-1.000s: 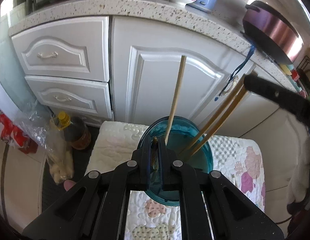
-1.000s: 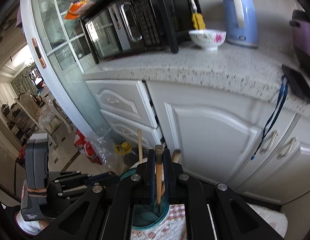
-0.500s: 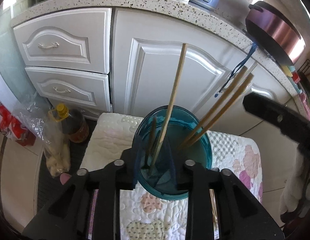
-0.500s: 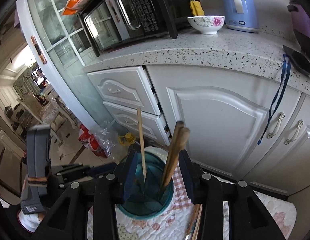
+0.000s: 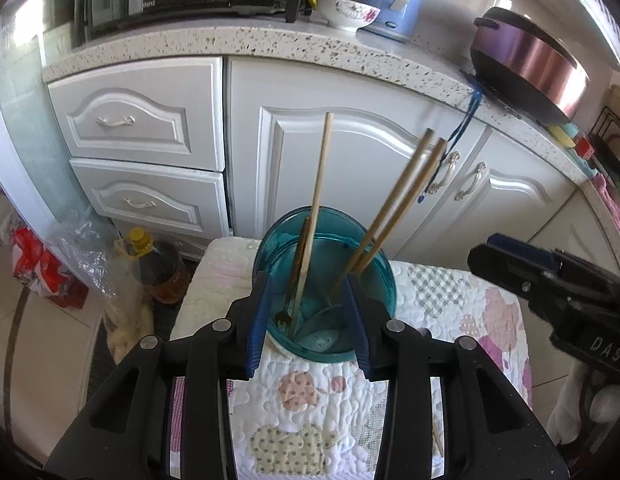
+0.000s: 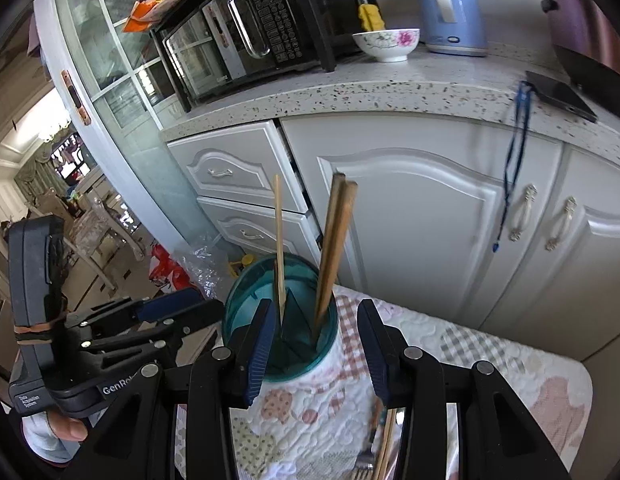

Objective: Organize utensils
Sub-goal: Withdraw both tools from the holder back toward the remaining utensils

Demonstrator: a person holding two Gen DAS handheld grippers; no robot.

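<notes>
Left gripper [image 5: 307, 312] jaws are opening, nothing pinched, just framing the round teal see-through plastic cup [image 5: 325, 276]. Right gripper [image 6: 316, 338] jaws stand released around the same cup. Inside the cup: one pale wooden chopstick [image 5: 318, 200], a brown pair [image 5: 394, 210], a fork [image 5: 295, 280]. The cup sits on a quilted patchwork mat [image 5: 310, 396].

left gripper [image 5: 307, 320]: black plastic frame, 2 blue finger pads, 4 silver screws | seen from the right wrist: white "GenRo" lettering, rubber bands round its handle | right gripper [image 6: 316, 344]: same black frame, blue pads, silver screws; "DAS" embossed on its body | hand [image 6: 65, 432]: pale blue sleeve
</notes>
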